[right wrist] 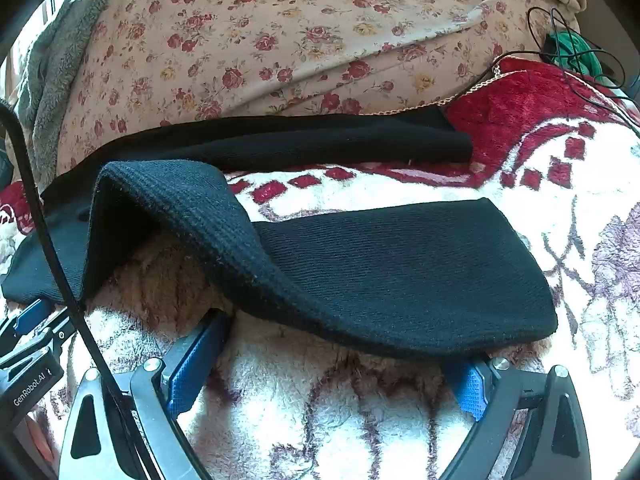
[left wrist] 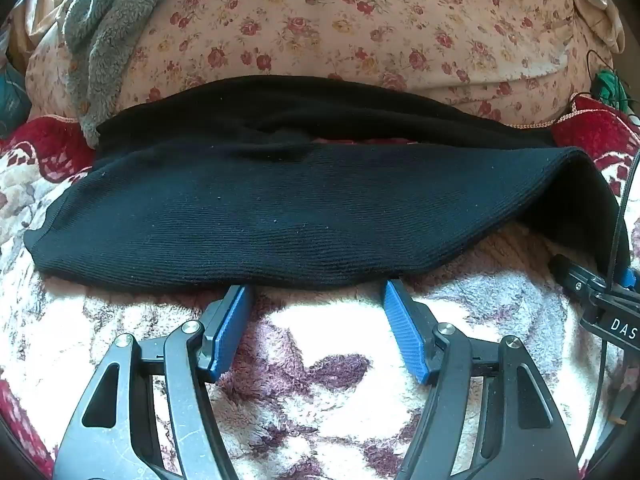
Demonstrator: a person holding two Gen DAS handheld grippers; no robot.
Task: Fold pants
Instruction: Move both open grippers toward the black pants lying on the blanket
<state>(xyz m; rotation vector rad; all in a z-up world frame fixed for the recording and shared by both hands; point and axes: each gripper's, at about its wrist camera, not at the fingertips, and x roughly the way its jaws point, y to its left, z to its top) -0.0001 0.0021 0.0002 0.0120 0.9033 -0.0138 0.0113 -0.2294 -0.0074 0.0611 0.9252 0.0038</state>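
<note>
Black ribbed pants [left wrist: 280, 216] lie on a fleece blanket, one leg folded over toward me. My left gripper [left wrist: 318, 286] is open, its blue fingertips at the near hem of the pants, slightly under the edge. My right gripper [right wrist: 344, 328] is open too, its blue fingers [right wrist: 192, 368] tucked under the raised near edge of the pants [right wrist: 400, 272]. The cloth arches up in a fold at the left in the right wrist view. The second leg [right wrist: 320, 144] lies stretched out behind. The right gripper [left wrist: 600, 292] shows at the right edge of the left wrist view.
The white and red patterned fleece blanket [left wrist: 320, 344] covers the bed. A floral quilt [left wrist: 340, 28] is piled behind the pants. A grey fleece [left wrist: 104, 32] lies far left. A green object with black cable [right wrist: 568, 48] sits far right.
</note>
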